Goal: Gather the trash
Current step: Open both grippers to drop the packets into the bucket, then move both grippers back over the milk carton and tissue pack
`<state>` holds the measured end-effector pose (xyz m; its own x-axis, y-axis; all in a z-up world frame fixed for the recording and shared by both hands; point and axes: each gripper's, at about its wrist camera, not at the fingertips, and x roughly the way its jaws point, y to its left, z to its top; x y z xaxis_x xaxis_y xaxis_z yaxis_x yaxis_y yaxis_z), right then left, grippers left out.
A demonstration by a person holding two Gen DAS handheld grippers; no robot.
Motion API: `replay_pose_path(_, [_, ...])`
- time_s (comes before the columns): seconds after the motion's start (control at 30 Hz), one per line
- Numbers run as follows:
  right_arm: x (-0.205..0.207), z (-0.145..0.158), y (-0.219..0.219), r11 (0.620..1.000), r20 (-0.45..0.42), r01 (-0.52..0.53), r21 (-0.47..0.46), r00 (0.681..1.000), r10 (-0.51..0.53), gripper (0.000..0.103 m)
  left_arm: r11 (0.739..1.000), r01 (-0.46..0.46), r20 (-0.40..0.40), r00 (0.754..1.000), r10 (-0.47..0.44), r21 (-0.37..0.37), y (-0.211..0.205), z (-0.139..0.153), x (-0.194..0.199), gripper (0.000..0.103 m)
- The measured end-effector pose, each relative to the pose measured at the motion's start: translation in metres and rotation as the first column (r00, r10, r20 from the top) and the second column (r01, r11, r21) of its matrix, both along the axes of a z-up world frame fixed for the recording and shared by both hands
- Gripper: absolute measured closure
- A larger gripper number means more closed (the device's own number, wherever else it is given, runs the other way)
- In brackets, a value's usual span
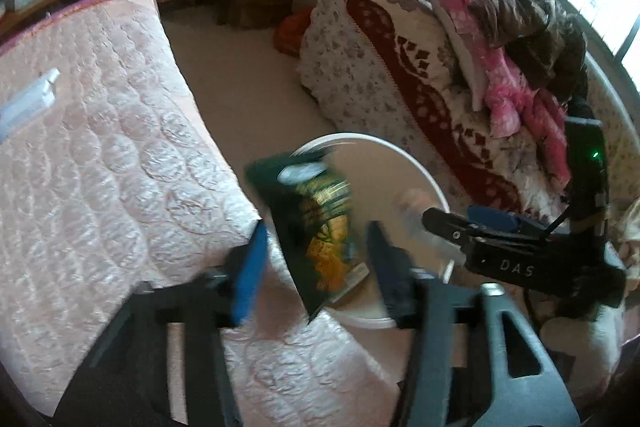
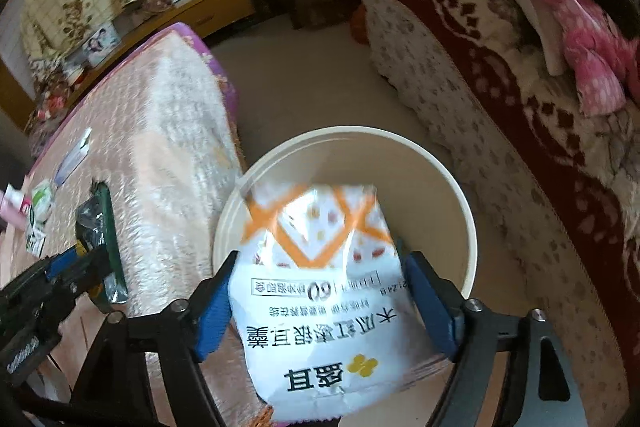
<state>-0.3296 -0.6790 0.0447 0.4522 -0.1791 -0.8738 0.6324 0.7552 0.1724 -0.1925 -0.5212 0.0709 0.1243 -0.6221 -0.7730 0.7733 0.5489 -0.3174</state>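
A white round bin (image 2: 468,227) stands on the floor between the pink quilted bed and a blanket-covered sofa; it also shows in the left wrist view (image 1: 400,151). My right gripper (image 2: 320,303) has its jaws wide apart, and a white and orange food packet (image 2: 320,291) sits between them over the bin's near rim, seemingly loose. My left gripper (image 1: 316,259) is open, and a dark green and yellow snack bag (image 1: 320,227) hangs blurred between its fingers above the bin's edge. The right gripper shows in the left wrist view (image 1: 452,227).
The pink quilted bed (image 1: 100,167) lies left of the bin, with a white strip (image 1: 28,103) and several small packets (image 2: 36,215) on it. The sofa (image 1: 380,75) with piled clothes is on the right. Wooden shelves stand at the back.
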Motion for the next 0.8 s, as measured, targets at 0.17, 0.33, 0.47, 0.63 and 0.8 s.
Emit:
replay_pose_path(0.17, [-0.001,-0.005,0.001,1.000,-0.002,-0.004,0.013,1.000,0.004,0.023,1.000,-0.012,0.005,1.000,0.012,0.012,0.005,-0.002,0.003,0.047])
replay_pose_path(0.33, [0.005,-0.005,0.012,0.999,0.016,-0.030,0.030,0.999,0.030,0.023,0.998,-0.051,0.038,0.998,0.050,0.022,0.023,0.000,0.008,0.047])
replay_pose_path(0.47, [0.015,0.002,0.029,0.997,0.034,-0.077,0.017,0.996,0.077,0.023,0.995,-0.098,0.072,0.993,0.095,0.035,0.043,0.004,0.016,0.047])
replay_pose_path(0.63, [0.031,0.013,0.056,0.990,0.052,-0.142,-0.007,0.988,0.143,0.023,0.986,-0.158,0.112,0.982,0.151,0.049,0.073,0.009,0.028,0.047])
replay_pose_path(0.8, [0.050,0.023,0.085,0.979,0.068,-0.203,-0.021,0.977,0.204,0.023,0.974,-0.219,0.134,0.968,0.210,0.053,0.109,0.014,0.042,0.047])
